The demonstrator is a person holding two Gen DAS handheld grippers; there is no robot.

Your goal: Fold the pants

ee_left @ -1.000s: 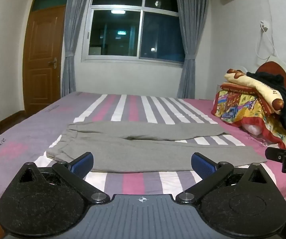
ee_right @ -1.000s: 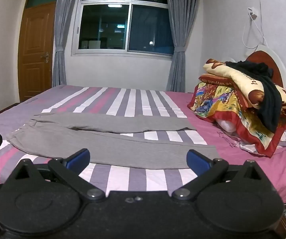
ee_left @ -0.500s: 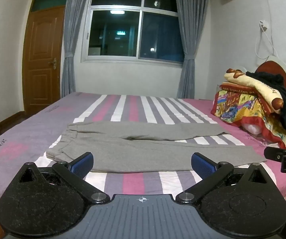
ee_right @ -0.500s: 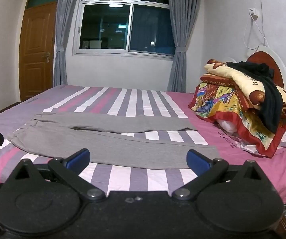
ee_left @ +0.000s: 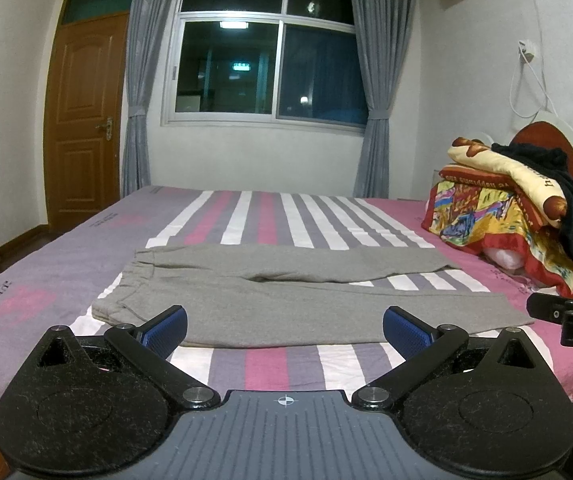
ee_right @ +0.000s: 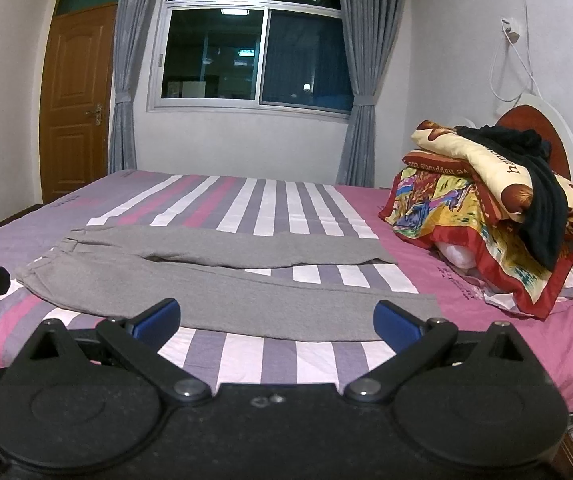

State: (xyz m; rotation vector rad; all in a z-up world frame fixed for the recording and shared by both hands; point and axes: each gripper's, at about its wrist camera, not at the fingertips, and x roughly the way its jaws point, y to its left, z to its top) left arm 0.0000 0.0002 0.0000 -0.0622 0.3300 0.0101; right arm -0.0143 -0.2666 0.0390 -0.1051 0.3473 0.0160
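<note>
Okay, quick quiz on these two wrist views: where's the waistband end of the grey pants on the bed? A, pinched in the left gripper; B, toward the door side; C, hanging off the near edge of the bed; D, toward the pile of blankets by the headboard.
B: the grey pants lie flat on the striped bed with the gathered waistband toward the door, legs running toward the blanket pile; the left gripper and the right gripper are both open and hold nothing.

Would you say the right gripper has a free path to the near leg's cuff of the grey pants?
Probably yes: the right gripper is open, and nothing lies between it and the cuff of the grey pants.
</note>
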